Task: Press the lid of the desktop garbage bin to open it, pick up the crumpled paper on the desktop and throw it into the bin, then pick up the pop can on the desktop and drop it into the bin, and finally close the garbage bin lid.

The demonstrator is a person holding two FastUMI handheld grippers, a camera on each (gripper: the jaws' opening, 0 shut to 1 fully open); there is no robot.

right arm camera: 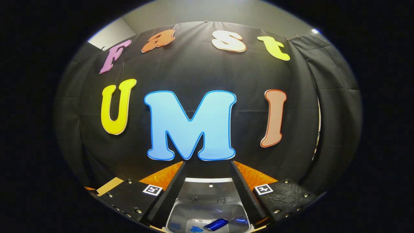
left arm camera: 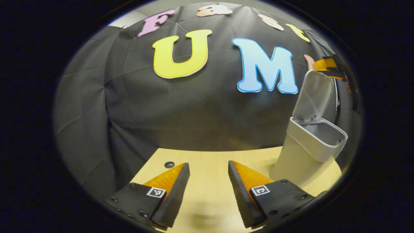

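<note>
The grey-white bin [left arm camera: 307, 152] stands upright near the worktop's [left arm camera: 210, 194] right edge, lid [left arm camera: 315, 97] raised; a blue pop can [right arm camera: 216, 224] lies slanted inside. Left gripper [left arm camera: 208, 170] and right gripper [right arm camera: 207, 170] both gape, holding nothing.

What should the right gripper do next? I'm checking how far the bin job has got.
Probably draw up and back, then press the lid down. The right gripper hangs open over the open bin, and a blue can seems to lie inside already, so closing looks like what remains.

Left hand-held gripper [left arm camera: 208, 168] gapes over desktop [left arm camera: 210, 194] beside open-lidded bin [left arm camera: 304, 152].
</note>
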